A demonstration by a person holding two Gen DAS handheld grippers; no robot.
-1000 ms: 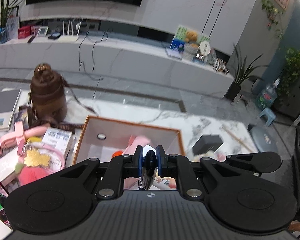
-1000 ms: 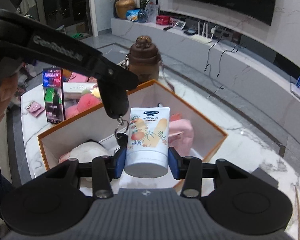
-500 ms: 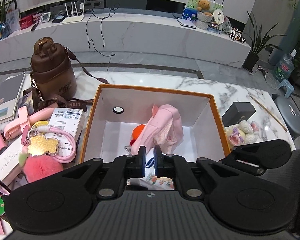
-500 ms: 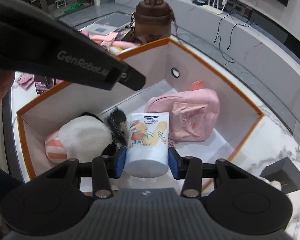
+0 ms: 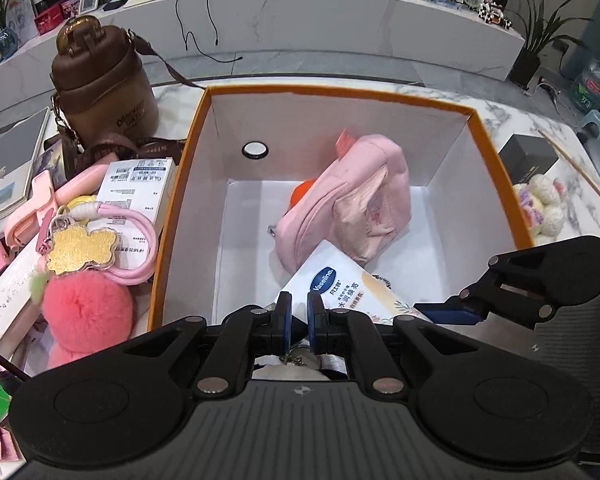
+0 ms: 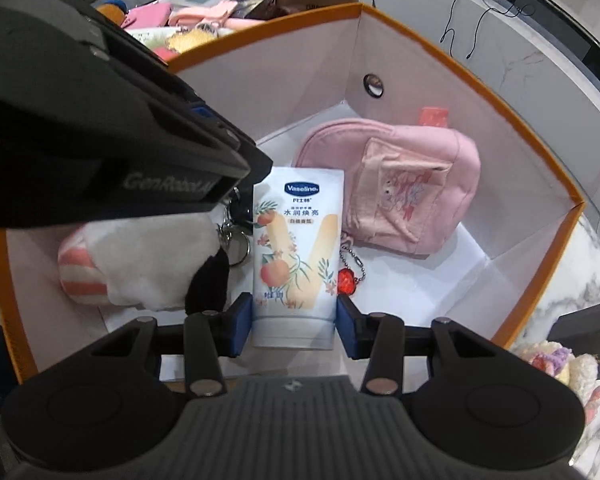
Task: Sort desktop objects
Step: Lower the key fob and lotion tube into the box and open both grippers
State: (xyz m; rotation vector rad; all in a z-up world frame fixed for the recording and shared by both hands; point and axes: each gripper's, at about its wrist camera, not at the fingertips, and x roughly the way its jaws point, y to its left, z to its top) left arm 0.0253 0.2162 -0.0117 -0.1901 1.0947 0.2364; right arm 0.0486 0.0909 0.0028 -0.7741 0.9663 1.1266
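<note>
Right tongs (image 6: 296,322) now sit low inside the box (image 6: 440,52), pinching the lotion tube (image 6: 298,256) at its cap end. A second ago the tube hung above the box rim; now it lies along the box floor ahead of the tongs, or very close to it, so release looks like the only step left for this item.

Left tongs (image 5: 299,320) are pressed nearly together with nothing between the pads. A second ago they gripped a dark keyring piece; that piece now dangles just below them over the plush toy (image 6: 140,264), which lies left of the tube. Whether the ring (image 6: 236,246) has fully dropped free I cannot tell. Judgement: one item delivered, the tube about to follow.

Around the right tongs: pink pouch (image 6: 404,192) ahead and to the right, touching the tube's far corner, and a small red charm (image 6: 346,282) on a ball chain just right of the tube. The left tongs' body hangs over the tube's left side, so lifting out calls for care there.

Left of the left tongs, outside the box on the worktop (image 5: 532,120): pink pompom (image 5: 86,308), gold charm (image 5: 80,250), white carton (image 5: 140,184), brown bag (image 5: 100,84). These are not yet sorted. A dark small box (image 5: 528,158) sits well to the right.
</note>
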